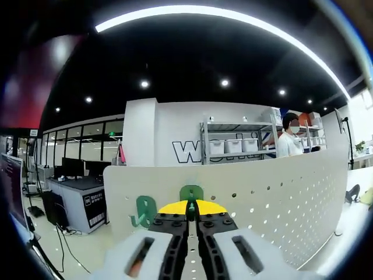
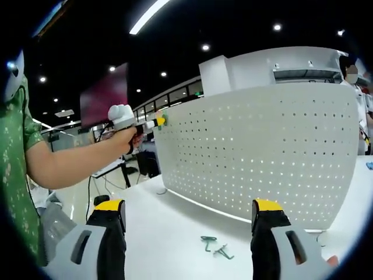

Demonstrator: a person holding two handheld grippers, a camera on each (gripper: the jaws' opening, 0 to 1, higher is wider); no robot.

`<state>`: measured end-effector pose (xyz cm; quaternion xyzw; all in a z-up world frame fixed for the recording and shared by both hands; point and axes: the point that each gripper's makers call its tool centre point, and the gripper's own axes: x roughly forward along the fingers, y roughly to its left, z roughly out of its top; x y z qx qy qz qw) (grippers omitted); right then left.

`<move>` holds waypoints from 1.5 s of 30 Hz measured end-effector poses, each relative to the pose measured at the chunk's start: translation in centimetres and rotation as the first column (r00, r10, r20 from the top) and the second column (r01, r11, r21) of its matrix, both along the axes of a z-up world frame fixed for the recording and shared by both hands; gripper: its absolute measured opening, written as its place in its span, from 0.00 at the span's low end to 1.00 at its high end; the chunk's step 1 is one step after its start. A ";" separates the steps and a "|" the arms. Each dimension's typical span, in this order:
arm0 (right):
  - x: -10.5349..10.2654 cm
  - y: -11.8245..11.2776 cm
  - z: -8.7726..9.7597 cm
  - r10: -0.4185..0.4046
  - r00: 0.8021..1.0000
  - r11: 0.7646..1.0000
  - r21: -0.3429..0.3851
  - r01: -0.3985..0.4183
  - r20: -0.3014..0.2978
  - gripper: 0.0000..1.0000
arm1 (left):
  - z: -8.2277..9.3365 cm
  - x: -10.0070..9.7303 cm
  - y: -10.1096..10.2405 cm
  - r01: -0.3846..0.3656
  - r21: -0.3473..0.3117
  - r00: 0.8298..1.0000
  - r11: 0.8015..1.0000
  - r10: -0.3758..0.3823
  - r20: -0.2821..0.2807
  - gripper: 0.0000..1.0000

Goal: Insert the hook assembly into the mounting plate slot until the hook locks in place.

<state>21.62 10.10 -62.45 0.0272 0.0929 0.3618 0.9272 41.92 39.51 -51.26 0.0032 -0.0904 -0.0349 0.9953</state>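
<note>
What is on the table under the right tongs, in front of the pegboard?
Two green hooks lie loose on the white table before the pegboard, between the open right tongs. Nothing covers them.

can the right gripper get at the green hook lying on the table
Probably yes. The right gripper is open, and the hook lies loose on the white table between its jaws, with nothing over it. The pegboard stands behind.

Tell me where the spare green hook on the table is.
In the right gripper view, the loose green hook lies flat on the white table, between the right gripper's open jaws, just in front of the pegboard's lower edge.
</note>
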 end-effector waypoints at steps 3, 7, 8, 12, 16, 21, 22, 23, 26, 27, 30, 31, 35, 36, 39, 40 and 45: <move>0.0 0.1 -0.1 0.001 1.000 1.000 -0.002 -0.001 -0.002 0.91 | 0.0 0.0 0.0 0.000 0.000 1.000 1.000 0.000 0.000 0.03; 0.0 0.0 -0.2 0.000 1.000 1.000 -0.006 0.000 -0.006 0.90 | -0.1 0.0 0.0 -0.001 -0.002 1.000 1.000 0.001 0.001 0.03; 0.0 0.0 -0.2 0.000 1.000 1.000 -0.007 0.000 -0.006 0.90 | -0.1 0.0 0.0 -0.001 -0.002 1.000 1.000 0.001 0.001 0.03; -0.1 -0.1 -0.2 -0.001 1.000 1.000 -0.008 0.001 -0.006 0.90 | -0.3 0.1 0.1 -0.004 -0.004 1.000 1.000 0.004 0.001 0.03; 0.0 -0.1 -0.2 -0.001 1.000 1.000 -0.010 0.001 -0.005 0.90 | -0.3 0.1 0.1 -0.005 -0.006 1.000 1.000 0.005 0.002 0.03; 0.0 -0.1 -0.3 -0.002 1.000 1.000 -0.012 0.002 -0.008 0.90 | -0.4 0.1 0.1 -0.005 -0.007 1.000 1.000 0.005 0.005 0.03; 0.0 -0.1 -0.3 -0.002 1.000 1.000 -0.012 0.002 -0.009 0.89 | -0.4 0.1 0.1 -0.005 -0.007 1.000 1.000 0.006 0.005 0.03; 0.0 -0.1 -0.3 -0.001 1.000 1.000 -0.012 0.001 -0.009 0.89 | -0.4 0.1 0.1 -0.005 -0.008 1.000 1.000 0.005 0.004 0.03; 0.0 0.0 -0.4 0.000 1.000 1.000 -0.014 0.000 -0.010 0.89 | -0.3 0.1 0.1 -0.005 -0.008 1.000 1.000 0.005 0.008 0.03; 0.0 0.0 -0.4 0.001 1.000 1.000 -0.014 -0.001 -0.009 0.89 | -0.3 0.1 0.1 -0.005 -0.008 1.000 1.000 0.005 0.008 0.03; 0.0 0.0 -0.4 0.001 1.000 1.000 -0.015 -0.002 -0.010 0.89 | -0.3 0.1 0.1 -0.006 -0.008 1.000 1.000 0.006 0.009 0.03; -0.1 0.0 -0.3 0.001 1.000 1.000 -0.015 -0.002 -0.010 0.89 | -0.3 0.1 0.1 -0.005 -0.007 1.000 1.000 0.005 0.008 0.03; -0.1 -0.1 -0.3 0.001 1.000 1.000 -0.016 -0.001 -0.007 0.89 | -0.3 0.1 0.1 -0.005 -0.005 1.000 1.000 0.005 0.009 0.03; 0.0 -0.1 -0.3 0.001 1.000 1.000 -0.016 -0.001 -0.007 0.89 | -0.3 0.1 0.1 -0.006 -0.005 1.000 1.000 0.006 0.009 0.03; 0.0 0.0 -0.4 0.003 1.000 1.000 -0.017 -0.003 -0.010 0.88 | -0.3 0.0 0.1 -0.006 -0.006 1.000 1.000 0.006 0.008 0.03; 0.0 0.0 -0.4 0.003 1.000 1.000 -0.018 -0.003 -0.010 0.88 | -0.3 0.0 0.1 -0.006 -0.004 1.000 1.000 0.006 0.008 0.03; 0.0 0.1 -0.4 0.005 1.000 1.000 -0.020 -0.005 -0.011 0.88 | 0.0 0.0 0.0 -0.004 -0.002 1.000 1.000 0.004 0.016 0.03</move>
